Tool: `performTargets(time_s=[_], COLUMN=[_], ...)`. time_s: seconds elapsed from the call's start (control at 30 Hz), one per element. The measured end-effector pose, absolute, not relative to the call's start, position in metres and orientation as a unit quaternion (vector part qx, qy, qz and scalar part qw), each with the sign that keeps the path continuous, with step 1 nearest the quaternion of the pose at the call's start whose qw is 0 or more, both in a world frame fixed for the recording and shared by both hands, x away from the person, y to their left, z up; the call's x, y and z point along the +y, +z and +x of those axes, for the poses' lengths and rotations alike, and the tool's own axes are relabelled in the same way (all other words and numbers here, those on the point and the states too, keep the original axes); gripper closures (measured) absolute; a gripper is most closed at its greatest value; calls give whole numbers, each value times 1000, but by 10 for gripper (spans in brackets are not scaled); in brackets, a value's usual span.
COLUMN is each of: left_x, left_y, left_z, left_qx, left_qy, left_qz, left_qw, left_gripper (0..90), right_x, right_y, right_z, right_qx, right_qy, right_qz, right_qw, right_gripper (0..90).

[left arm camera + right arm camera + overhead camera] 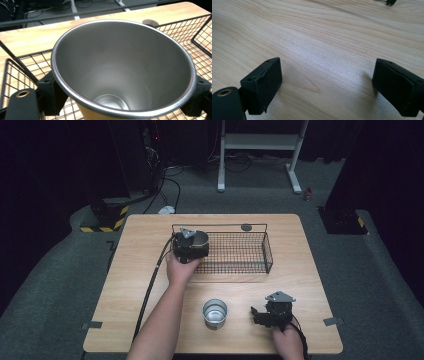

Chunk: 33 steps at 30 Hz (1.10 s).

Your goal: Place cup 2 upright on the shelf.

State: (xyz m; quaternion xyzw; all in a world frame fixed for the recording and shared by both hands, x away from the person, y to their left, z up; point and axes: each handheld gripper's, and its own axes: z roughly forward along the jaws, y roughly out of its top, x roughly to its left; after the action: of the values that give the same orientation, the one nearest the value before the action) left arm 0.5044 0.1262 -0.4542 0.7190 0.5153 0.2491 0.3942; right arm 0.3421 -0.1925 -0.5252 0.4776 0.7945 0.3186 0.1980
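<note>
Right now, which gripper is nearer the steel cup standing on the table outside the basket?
Right. The right gripper sits just beside the steel cup, jaws open. The left gripper is farther off at the wire basket, holding another cup.

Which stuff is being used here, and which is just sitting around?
In use: cup held in the left tool, wire basket, second cup waiting on the table.
Lying about: round disc, tape bits, white stand, cables.

Second steel cup stands upright on your wooden table, near its front edge. Grey round disc sits by the table's back edge. White metal stand on the carpet beyond the table; yellow-black striped base off its back left corner.
</note>
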Motion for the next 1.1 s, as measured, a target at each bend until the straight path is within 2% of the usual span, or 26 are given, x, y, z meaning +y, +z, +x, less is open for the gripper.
performTargets(time_s=[1.1], left_x=[130], left_y=[-464], left_z=[509], left_qx=[527], left_qy=[233], left_qz=[720], left_qw=[386], left_gripper=[145], right_x=[-193], right_y=[-525], right_z=[342], right_qx=[795], right_qy=[319], right_qz=[476], right_qw=[198], right_gripper=[93])
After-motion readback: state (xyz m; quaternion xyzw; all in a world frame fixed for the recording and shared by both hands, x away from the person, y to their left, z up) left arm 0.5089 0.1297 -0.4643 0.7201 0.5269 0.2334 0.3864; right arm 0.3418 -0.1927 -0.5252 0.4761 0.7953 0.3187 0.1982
